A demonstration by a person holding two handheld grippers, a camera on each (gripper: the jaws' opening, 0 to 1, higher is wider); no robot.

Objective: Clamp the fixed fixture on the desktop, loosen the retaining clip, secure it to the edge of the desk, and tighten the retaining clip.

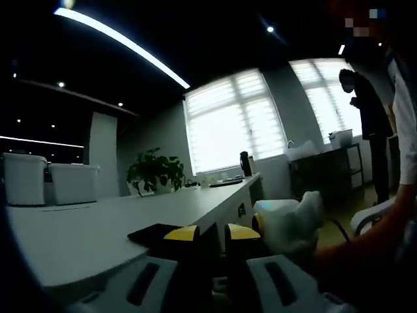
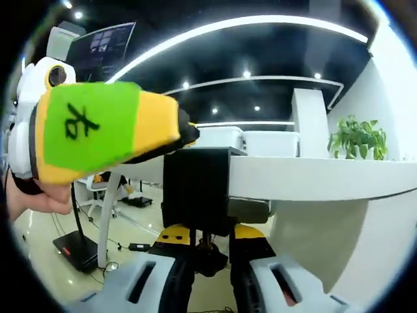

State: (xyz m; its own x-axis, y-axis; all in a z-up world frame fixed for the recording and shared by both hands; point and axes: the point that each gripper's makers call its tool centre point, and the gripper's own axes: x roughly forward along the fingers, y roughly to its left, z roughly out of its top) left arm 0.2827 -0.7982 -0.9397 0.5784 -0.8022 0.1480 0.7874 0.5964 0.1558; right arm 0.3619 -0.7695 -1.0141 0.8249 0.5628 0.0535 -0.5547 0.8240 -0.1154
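Fingers (image 2: 210,233) of the right gripper (image 2: 208,251) close on the black fixture (image 2: 195,186), which hangs over the table (image 2: 313,176) edge. Left gripper (image 2: 98,127) sits at 10 o'clock; in its own view its fingers (image 1: 242,233) pinch the fixture (image 1: 151,233) on the tabletop. Plant (image 2: 357,138) stands beyond.

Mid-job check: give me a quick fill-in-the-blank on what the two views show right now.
1. The black fixture sits at the edge of the ___ desk.
2. The left tongs carry a ___ sticker.
3. Beyond the desk stands a leafy green ___.
Missing words: white; green; plant.
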